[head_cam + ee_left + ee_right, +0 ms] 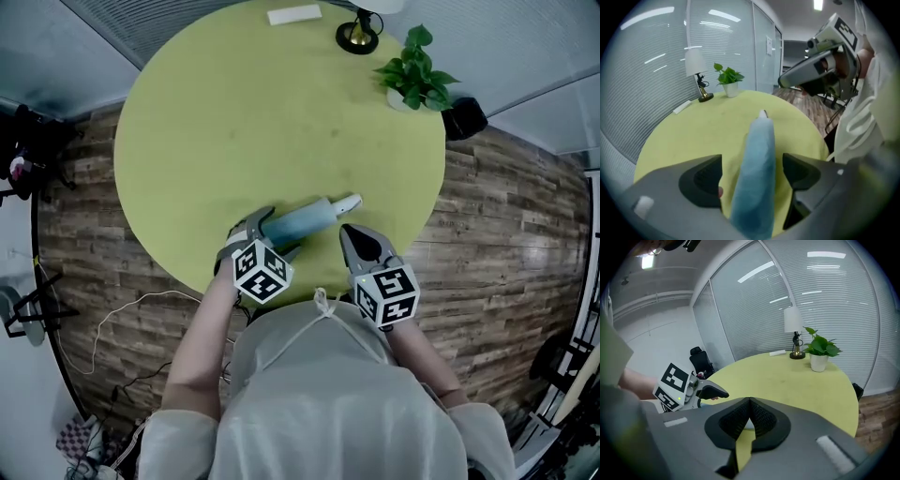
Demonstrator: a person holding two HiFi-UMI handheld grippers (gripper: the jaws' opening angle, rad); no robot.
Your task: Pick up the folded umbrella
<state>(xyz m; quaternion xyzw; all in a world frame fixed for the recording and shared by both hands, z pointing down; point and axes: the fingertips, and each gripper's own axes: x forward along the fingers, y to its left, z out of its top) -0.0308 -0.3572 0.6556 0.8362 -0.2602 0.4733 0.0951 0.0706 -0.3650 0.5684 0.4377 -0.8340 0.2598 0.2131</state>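
Now left tool (752, 168) steeply down, jaws wide astride umbrella (309, 217); right tool (749, 403) closed, empty.

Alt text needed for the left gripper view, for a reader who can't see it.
The left tool has its jaws apart either side of a blue folded umbrella lying on a round yellow-green table, not pressing it. Beyond stand a lamp and a potted plant; the right tool hangs at upper right.

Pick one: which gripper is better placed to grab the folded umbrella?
Left. The left gripper has its jaws open astride the folded umbrella, not yet squeezing it. The right gripper is shut and empty, beside the umbrella, not around it.
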